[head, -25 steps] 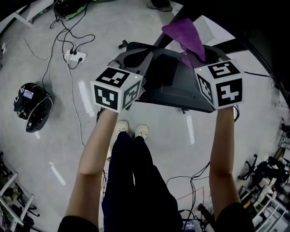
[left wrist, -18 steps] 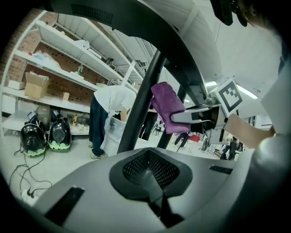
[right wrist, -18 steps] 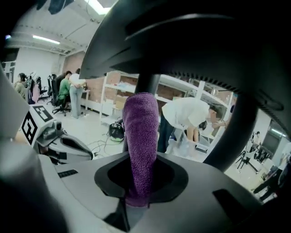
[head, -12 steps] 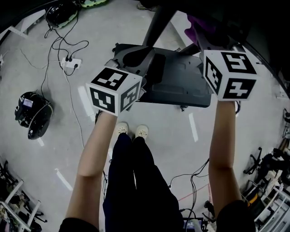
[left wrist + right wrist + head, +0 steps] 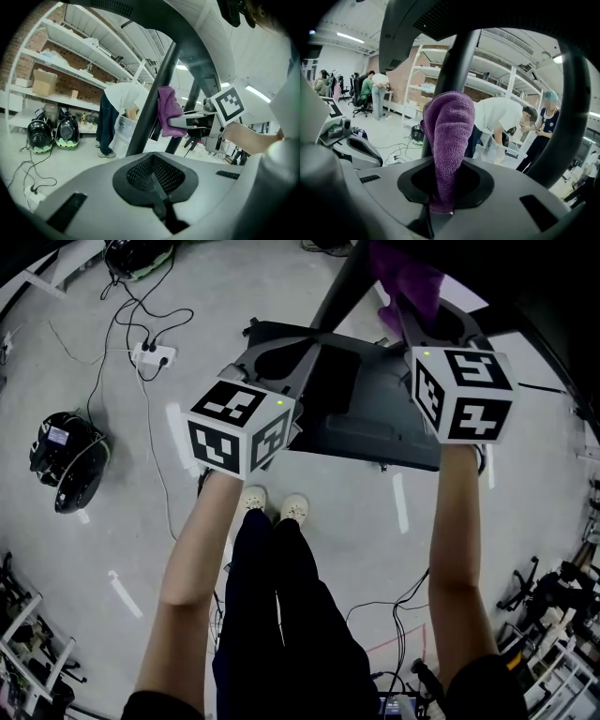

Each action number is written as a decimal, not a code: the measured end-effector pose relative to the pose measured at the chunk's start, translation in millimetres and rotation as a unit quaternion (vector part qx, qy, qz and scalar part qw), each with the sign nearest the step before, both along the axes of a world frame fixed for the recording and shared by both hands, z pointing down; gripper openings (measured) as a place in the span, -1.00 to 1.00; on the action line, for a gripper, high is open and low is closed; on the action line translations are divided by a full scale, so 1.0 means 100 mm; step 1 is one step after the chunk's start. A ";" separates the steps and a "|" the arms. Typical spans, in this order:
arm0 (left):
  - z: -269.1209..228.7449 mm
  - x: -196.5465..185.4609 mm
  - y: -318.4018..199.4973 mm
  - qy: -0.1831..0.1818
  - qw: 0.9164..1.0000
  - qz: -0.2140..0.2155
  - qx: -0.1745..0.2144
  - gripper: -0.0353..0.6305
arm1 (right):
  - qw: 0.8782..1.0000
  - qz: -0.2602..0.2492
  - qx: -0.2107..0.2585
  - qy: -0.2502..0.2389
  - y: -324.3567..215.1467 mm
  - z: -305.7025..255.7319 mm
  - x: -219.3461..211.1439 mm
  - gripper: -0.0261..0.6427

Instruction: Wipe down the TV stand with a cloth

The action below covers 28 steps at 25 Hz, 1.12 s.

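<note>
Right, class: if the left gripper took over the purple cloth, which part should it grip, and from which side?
Probably the free bunched end of the purple cloth beyond the right gripper, which clamps its base. Come from the tip side: that rounded fold stands clear of the jaws.

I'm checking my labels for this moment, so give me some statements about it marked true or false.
1. The right gripper is shut on a purple cloth. True.
2. The left gripper grips a cloth too. False: nothing is between its jaws.
3. A white power strip lies on the floor. True.
4. The person's shoes are black. False: they are light-coloured.
</note>
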State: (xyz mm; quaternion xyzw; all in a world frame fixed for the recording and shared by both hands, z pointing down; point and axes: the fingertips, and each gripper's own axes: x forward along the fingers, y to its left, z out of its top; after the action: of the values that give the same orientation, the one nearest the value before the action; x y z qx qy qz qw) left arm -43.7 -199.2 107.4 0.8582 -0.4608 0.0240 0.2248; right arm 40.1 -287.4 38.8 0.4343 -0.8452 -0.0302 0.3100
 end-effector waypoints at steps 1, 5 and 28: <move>0.02 -0.01 -0.01 0.000 1.000 -0.001 -0.001 -0.87 | 1.000 -0.001 -0.004 0.001 -0.01 0.05 -0.01 -0.66; 0.11 0.02 0.00 -0.002 1.000 0.003 -0.008 -0.87 | 1.000 -0.009 -0.027 0.006 -0.01 0.33 -0.06 -0.66; 0.31 0.10 0.10 -0.006 0.999 0.016 -0.028 -0.87 | 0.983 -0.102 -0.135 0.073 0.01 1.48 -0.13 -0.66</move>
State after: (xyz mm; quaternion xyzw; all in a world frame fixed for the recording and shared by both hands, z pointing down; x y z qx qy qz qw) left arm -33.8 -189.1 138.9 0.8585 -0.4478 0.0461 0.2456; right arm 27.6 -286.3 186.6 0.2963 -0.8566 0.0213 0.4218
